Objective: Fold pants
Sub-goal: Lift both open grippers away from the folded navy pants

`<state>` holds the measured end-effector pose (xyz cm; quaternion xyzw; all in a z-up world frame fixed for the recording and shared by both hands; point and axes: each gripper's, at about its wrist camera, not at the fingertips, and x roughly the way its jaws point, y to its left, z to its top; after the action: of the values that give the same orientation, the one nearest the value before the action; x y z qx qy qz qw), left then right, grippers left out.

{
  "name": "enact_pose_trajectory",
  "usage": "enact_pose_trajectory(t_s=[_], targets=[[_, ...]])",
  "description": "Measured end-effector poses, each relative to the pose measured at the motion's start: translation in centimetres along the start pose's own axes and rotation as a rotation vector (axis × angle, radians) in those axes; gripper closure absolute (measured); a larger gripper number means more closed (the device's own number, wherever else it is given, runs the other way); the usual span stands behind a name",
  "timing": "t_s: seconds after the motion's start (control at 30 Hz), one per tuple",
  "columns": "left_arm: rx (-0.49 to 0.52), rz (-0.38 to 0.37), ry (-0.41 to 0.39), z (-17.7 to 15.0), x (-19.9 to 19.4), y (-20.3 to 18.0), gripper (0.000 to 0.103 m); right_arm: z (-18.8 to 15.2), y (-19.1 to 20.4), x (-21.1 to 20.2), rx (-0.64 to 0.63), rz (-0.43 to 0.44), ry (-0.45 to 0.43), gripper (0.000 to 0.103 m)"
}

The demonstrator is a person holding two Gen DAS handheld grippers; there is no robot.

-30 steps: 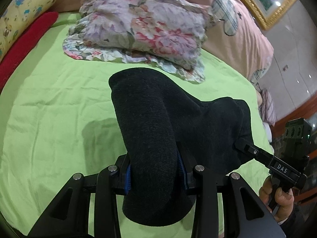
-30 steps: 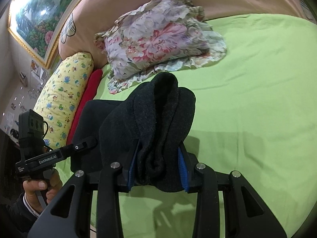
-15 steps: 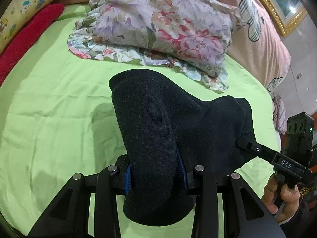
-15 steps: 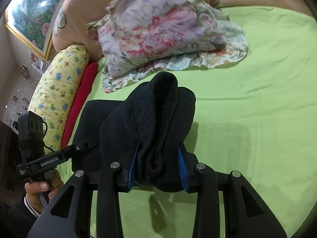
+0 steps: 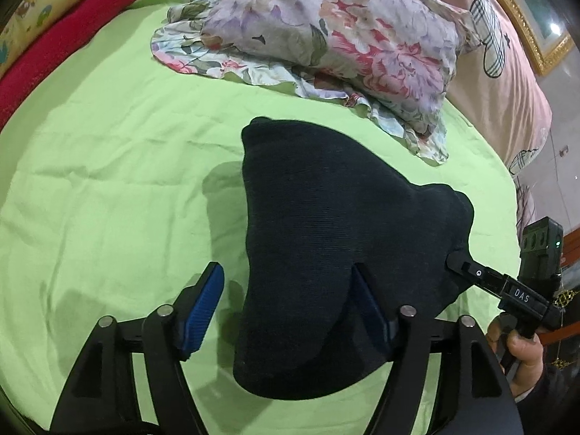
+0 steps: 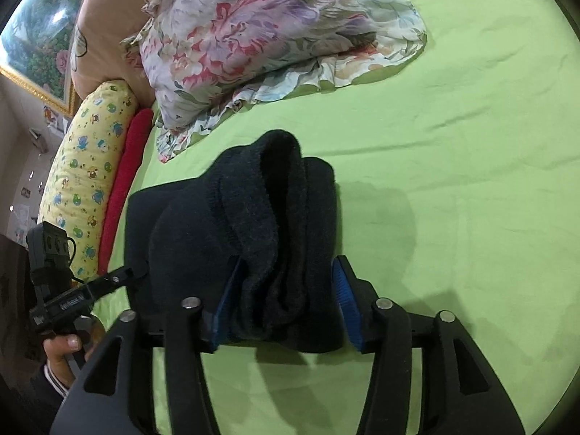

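Note:
The black knit pants (image 5: pixel 326 224) are bunched in a folded bundle over the green bedsheet (image 5: pixel 108 188). My left gripper (image 5: pixel 286 293) stands open; its left blue pad (image 5: pixel 203 301) is clear of the cloth, and the cloth drapes over the right pad. My right gripper (image 6: pixel 286 290) holds the other end of the pants (image 6: pixel 275 217) between its blue pads, opened slightly but touching the cloth. The right gripper also shows in the left wrist view (image 5: pixel 460 261) at the bundle's right edge. The left gripper shows in the right wrist view (image 6: pixel 134 272) at the bundle's left.
A floral pillow (image 5: pixel 326 29) lies at the head of the bed, just beyond the pants. A red roll (image 5: pixel 61 43) and a yellow patterned bolster (image 6: pixel 87 166) lie along the left side. A pink headboard cushion (image 5: pixel 507 72) stands behind. The bed edge is at the right.
My left gripper has opened and let go of the pants. My right gripper's jaws have widened a little. Both grippers moved forward toward the pillow and lower over the sheet.

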<state>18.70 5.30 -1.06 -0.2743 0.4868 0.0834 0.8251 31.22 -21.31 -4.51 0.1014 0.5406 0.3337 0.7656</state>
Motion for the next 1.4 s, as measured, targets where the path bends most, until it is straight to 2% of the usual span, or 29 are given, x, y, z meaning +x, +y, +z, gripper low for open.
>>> enact_pose_trajectory(t_s=[0.03, 0.17, 0.47, 0.57, 0.6, 0.67, 0.83, 1.0, 1.17, 1.4], targets=[[0.008, 0.0, -0.003, -0.1, 0.3, 0.0, 0.028, -0.2, -0.4, 0.2, -0.018, -0.012, -0.014, 0.04], [0.054, 0.042, -0.056, -0.7, 0.9, -0.1, 0.018, -1.0, -1.0, 0.5, -0.079, 0.006, -0.072, 0.04], [0.171, 0.208, -0.175, -2.7, -1.8, -3.3, 0.018, -1.9, 0.6, -0.9, -0.141, -0.03, -0.146, 0.038], [0.176, 0.245, -0.224, -3.8, -2.9, -3.7, 0.018, -2.4, 1.5, -1.6, -0.161, -0.044, -0.177, 0.037], [0.17, 0.248, -0.241, -4.2, -3.3, -3.7, 0.018, -2.6, 1.8, -1.9, -0.172, -0.049, -0.192, 0.036], [0.153, 0.26, -0.262, -4.9, -3.9, -3.6, 0.018, -3.2, 2.7, -2.6, -0.201, -0.069, -0.229, 0.024], [0.124, 0.261, -0.297, -6.2, -5.0, -3.3, 0.017, -4.8, 4.6, -3.9, -0.254, -0.086, -0.295, 0.021], [0.174, 0.306, -0.287, -7.0, -5.3, -3.6, 0.017, -7.0, 6.8, -4.3, -0.341, -0.098, -0.328, 0.018], [0.225, 0.298, -0.276, -7.9, -5.4, -4.1, 0.017, -8.6, 8.3, -3.8, -0.412, -0.108, -0.328, 0.018], [0.252, 0.278, -0.283, -9.0, -5.5, -4.5, 0.017, -9.9, 9.3, -2.8, -0.445, -0.133, -0.314, 0.017]])
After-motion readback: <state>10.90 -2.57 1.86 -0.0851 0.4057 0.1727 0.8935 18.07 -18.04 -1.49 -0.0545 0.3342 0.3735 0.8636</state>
